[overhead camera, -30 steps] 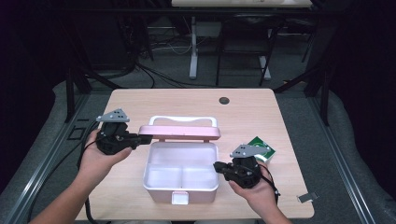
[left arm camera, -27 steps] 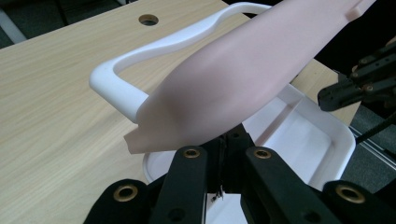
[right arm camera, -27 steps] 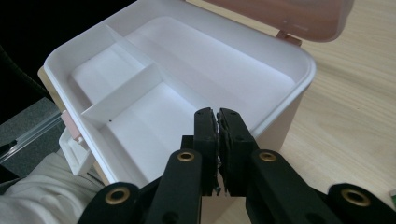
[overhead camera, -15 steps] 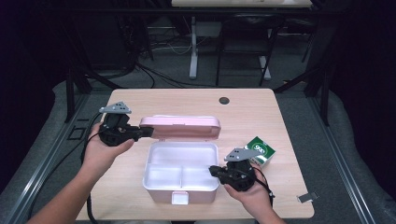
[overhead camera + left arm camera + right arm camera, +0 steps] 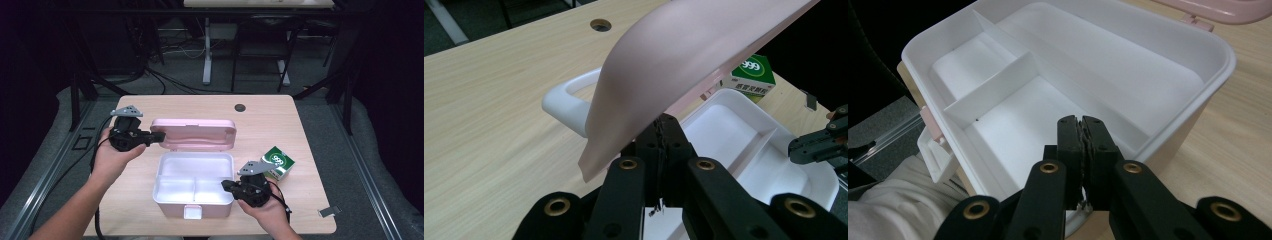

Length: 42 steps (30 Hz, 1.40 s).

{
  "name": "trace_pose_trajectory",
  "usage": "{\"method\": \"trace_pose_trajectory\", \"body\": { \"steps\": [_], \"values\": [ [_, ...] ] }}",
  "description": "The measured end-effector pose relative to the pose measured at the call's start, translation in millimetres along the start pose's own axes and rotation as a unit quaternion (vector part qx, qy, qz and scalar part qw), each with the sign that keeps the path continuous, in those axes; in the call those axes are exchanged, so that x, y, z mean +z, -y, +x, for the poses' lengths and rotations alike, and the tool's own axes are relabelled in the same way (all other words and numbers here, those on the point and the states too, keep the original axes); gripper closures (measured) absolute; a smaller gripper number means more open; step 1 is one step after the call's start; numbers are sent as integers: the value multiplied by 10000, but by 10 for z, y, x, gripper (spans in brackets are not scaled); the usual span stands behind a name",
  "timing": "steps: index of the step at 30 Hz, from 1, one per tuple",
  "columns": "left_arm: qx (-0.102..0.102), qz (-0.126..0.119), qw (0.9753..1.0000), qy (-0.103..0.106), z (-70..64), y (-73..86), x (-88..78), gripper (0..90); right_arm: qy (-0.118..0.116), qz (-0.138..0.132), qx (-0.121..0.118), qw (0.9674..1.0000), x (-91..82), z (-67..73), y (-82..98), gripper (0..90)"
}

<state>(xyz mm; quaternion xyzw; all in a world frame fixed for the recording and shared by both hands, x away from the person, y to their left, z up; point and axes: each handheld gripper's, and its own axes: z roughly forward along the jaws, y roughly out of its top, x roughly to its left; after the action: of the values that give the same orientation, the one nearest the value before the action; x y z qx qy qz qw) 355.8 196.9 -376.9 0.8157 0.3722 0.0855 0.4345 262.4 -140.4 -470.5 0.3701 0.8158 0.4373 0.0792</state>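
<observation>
An open box (image 5: pixel 172 204) with a white divided inside (image 5: pixel 1218 55) stands at the middle of the table. Its pink lid (image 5: pixel 195 132) stands raised at the back. My left gripper (image 5: pixel 161 137) is shut, its tips under the lid's left edge (image 5: pixel 684 55) and touching it (image 5: pixel 667 122). Nothing shows between its pads. My right gripper (image 5: pixel 225 186) is shut and holds nothing. It lies across the box's right rim with its tips over the inside (image 5: pixel 1081 122). A white handle (image 5: pixel 569 100) sticks out behind the lid.
A green carton (image 5: pixel 277 162) lies on the table right of the box, close to my right hand. A round hole (image 5: pixel 240 107) is at the table's far side. A small metal clip (image 5: pixel 327 212) lies near the front right corner.
The pink lid has swung up and back, so its inner face now shows. My left gripper rose slightly with it. The right gripper has hardly moved.
</observation>
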Motion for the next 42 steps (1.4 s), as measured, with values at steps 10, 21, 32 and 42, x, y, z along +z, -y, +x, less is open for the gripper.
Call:
{"method": "trace_pose_trajectory", "body": {
  "steps": [10,21,32,42],
  "values": [
    [-69,55,10000,11,37,-25,75,884,-60,26,10,10000,28,26,25,875],
    [-141,105,9998,-24,122,-42,141,882,-133,97,-28,9999,81,40,29,875],
    [-211,167,9996,-126,176,-44,182,874,-143,88,-42,9999,109,59,54,876],
    [-245,233,9993,-161,214,-52,235,863,-157,69,-28,9998,126,70,90,878]
  ]
}}
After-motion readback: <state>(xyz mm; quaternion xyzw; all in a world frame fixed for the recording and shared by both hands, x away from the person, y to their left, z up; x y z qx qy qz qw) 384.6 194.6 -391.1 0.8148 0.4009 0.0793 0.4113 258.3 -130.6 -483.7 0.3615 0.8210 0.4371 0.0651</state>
